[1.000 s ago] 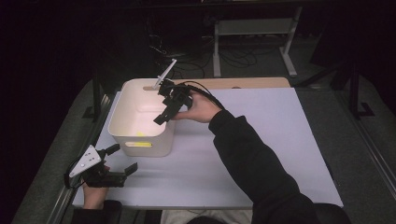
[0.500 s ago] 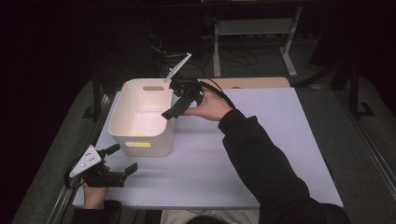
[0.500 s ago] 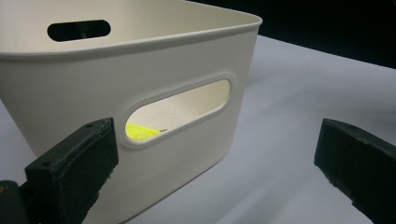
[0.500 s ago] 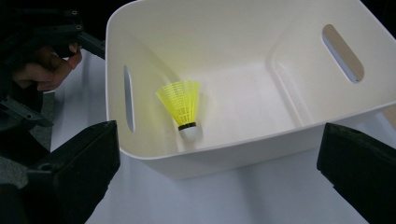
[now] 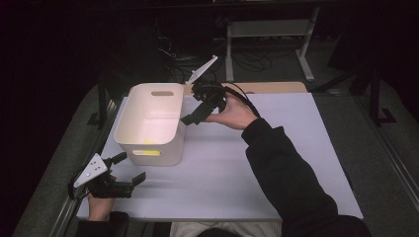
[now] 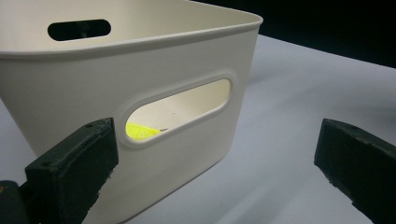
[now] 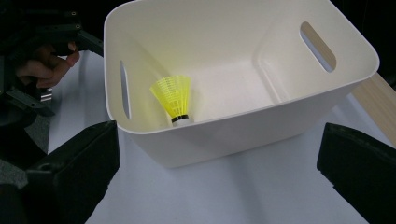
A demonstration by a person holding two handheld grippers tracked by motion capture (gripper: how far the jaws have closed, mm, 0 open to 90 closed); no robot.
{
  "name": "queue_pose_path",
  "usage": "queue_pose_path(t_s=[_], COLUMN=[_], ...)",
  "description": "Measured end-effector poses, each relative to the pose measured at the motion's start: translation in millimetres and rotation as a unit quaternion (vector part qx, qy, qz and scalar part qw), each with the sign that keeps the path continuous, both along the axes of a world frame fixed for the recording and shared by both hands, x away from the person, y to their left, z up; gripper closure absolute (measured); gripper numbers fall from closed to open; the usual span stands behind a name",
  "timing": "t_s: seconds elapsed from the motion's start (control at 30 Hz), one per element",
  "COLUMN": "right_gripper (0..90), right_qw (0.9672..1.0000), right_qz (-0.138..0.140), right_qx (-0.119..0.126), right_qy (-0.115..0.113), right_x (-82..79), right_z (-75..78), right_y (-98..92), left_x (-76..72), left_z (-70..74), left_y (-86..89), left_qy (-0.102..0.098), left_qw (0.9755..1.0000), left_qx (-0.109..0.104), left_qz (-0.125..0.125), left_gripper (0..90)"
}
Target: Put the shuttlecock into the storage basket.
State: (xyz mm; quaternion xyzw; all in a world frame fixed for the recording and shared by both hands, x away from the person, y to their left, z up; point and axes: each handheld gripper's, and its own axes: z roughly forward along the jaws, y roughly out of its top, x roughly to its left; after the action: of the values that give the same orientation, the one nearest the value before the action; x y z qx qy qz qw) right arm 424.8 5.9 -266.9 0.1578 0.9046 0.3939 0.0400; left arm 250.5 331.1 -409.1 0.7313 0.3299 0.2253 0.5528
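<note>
A white bin (image 5: 148, 129) with slot handles stands on the left half of the mat. A yellow shuttlecock (image 7: 173, 100) sits cork-down on its floor by the near wall, and its skirt shows through the handle slot (image 6: 140, 131) in the left gripper view. My right gripper (image 5: 195, 109) hovers just right of the bin's rim, tilted down toward it. Its jaws have just been opening and stand wide with nothing between them. My left gripper (image 5: 129, 168) rests low at the bin's near left corner, open and empty, aimed at the slot.
A pale mat (image 5: 276, 163) covers the table, with bare room to the right and front of the bin. A wooden strip (image 5: 276, 87) lies along the far edge. Behind it stand a metal frame (image 5: 267, 29) and cables. Dark padded borders flank the table.
The right hand has drawn back to the right, from over the bin's inside to beside its right rim, and its jaws have spread wider. The left gripper has stayed put.
</note>
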Motion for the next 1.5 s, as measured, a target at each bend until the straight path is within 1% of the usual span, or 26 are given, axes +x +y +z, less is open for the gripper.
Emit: queue_pose_path(t_s=[0.17, 0.37, 0.57, 0.7, 0.8, 1.0, 1.13, 1.3, 1.5], right_gripper=[0.0, 0.0, 0.0, 0.0, 0.0, 0.0, 0.0, 0.0, 0.0], right_qw=[1.0000, 0.9996, 0.9993, 0.9993, 0.9994, 0.9992, 0.9993, 0.9992, 0.9991], right_qz=[-0.003, -0.005, -0.006, -0.006, -0.005, -0.012, -0.016, -0.020, -0.025], right_qx=[0.009, 0.027, 0.035, 0.035, 0.035, 0.038, 0.033, 0.033, 0.035], right_qy=[0.000, 0.005, 0.006, 0.008, 0.004, 0.001, -0.001, -0.005, -0.004], right_x=[-1.2, -3.3, -6.2, -7.7, -10.7, -14.1, -16.7, -18.0, -20.7], right_z=[-1.3, -4.5, -7.2, -8.2, -8.6, -9.1, -11.4, -12.9, -16.9], right_y=[-7.8, -18.1, -25.8, -28.9, -34.2, -46.2, -53.7, -62.7, -73.6], left_x=[-0.1, -0.1, -0.1, -0.1, -0.1, -0.1, 0.1, 0.1, 0.0], left_z=[0.0, 0.0, 0.0, -0.1, -0.1, -0.1, -0.1, -0.1, -0.1], left_y=[0.0, 0.0, -0.1, -0.3, -0.2, -0.2, -0.3, -0.2, -0.3], left_qy=[0.000, 0.000, 0.000, 0.000, 0.000, 0.000, 0.000, 0.000, 0.001], left_qw=[1.0000, 1.0000, 1.0000, 1.0000, 1.0000, 1.0000, 1.0000, 1.0000, 1.0000], left_qx=[0.000, 0.000, 0.000, 0.000, 0.001, 0.001, 0.002, 0.003, 0.003], left_qz=[0.000, 0.000, 0.000, 0.000, -0.001, 0.000, 0.000, -0.001, 0.000], left_gripper=[0.0, 0.0, 0.0, 0.0, 0.0, 0.0, 0.0, 0.0, 0.0])
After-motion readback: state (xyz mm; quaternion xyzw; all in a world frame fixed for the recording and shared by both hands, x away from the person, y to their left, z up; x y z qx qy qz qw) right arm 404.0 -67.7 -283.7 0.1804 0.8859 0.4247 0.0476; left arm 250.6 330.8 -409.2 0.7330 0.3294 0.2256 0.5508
